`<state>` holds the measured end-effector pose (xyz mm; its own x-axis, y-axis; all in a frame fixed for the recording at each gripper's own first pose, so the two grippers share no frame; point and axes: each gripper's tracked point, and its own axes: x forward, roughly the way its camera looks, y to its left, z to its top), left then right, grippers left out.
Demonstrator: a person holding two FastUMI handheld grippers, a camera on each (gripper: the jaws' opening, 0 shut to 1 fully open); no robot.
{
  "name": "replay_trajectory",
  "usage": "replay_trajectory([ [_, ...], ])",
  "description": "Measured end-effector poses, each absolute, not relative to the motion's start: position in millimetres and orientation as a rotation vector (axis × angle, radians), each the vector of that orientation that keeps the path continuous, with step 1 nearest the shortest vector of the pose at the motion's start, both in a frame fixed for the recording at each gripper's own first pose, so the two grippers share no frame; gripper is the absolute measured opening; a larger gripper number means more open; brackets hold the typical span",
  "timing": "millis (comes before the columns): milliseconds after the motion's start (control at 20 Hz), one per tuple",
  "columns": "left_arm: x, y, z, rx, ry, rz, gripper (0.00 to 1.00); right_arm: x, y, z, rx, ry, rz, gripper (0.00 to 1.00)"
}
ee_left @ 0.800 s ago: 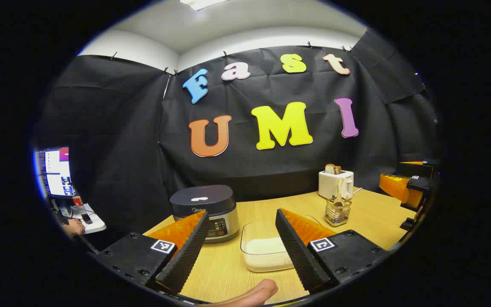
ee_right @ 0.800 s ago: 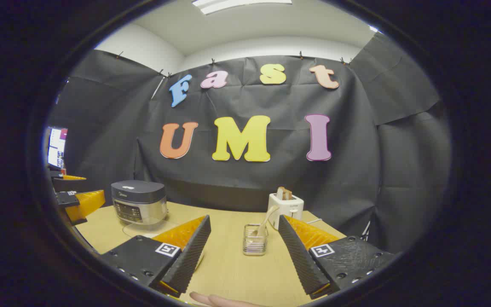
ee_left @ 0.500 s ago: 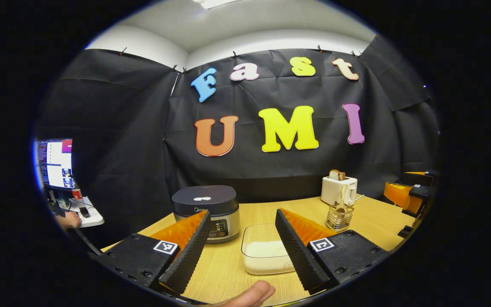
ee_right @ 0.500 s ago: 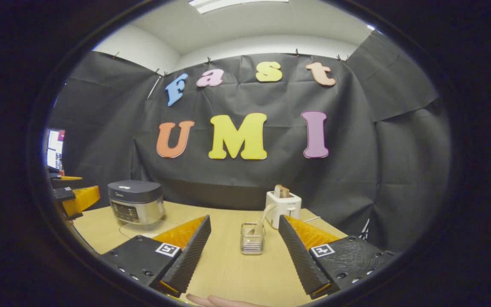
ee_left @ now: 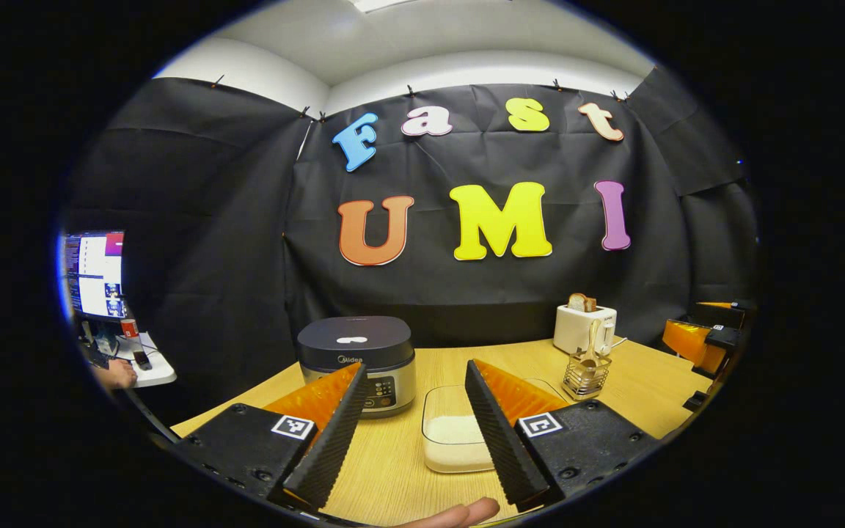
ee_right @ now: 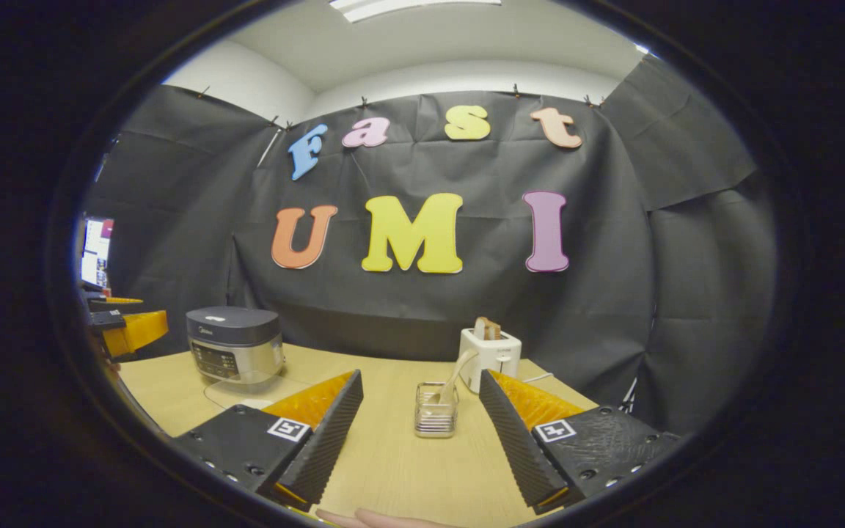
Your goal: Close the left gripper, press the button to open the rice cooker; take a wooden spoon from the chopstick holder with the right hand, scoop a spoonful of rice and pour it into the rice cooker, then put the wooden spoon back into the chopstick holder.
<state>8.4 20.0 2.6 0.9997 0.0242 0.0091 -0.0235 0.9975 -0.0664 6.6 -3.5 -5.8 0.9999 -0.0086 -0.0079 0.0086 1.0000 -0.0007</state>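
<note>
there, left tool (ee_left: 411, 433) gapes above table (ee_left: 642, 381) edge, near rice cooker (ee_left: 356, 356).

Right hand-held gripper (ee_right: 421, 440) gapes above the table (ee_right: 393, 469); wooden spoon (ee_right: 454, 378) stands in chopstick holder (ee_right: 435, 411).

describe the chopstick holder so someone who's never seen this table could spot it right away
On the wooden table, look toward the back right, where a white toaster stands with bread in its slot. Just in front of it stands the chopstick holder, a small wire basket. It is the one item with a wooden spoon leaning out of its top.
</note>
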Motion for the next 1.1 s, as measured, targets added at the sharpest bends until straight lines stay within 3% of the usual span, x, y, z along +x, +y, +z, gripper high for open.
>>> replay_trajectory([
  [150, 13, 32, 6, -0.082, -0.016, 0.043, 0.82, 8, -6, -8, -0.006, 0.016, -0.011, 0.95],
  [300, 27, 37, 8, -0.090, 0.005, 0.022, 0.71, 11, -12, -10, -0.011, 0.019, -0.030, 0.95],
  [450, 50, 51, 9, -0.049, 0.043, 0.020, 0.49, 13, -16, -10, -0.006, 0.021, -0.038, 0.95],
  [600, 83, 61, 9, -0.083, 0.105, 0.008, 0.41, 14, -20, -10, -0.003, 0.020, -0.050, 0.95],
  [650, 94, 67, 4, -0.092, 0.150, 0.022, 0.31, 15, -20, -10, -0.004, 0.021, -0.050, 0.94],
  [800, 128, 97, 3, -0.078, 0.215, 0.085, 0.22, 14, -21, -10, -0.007, 0.017, -0.052, 0.95],
  [900, 152, 118, -2, -0.108, 0.274, 0.129, 0.05, 14, -24, -8, -0.002, 0.011, -0.054, 0.95],
  [1100, 199, 128, -20, -0.134, 0.403, 0.116, 0.03, 17, -26, -13, 0.005, 0.024, -0.054, 0.95],
])
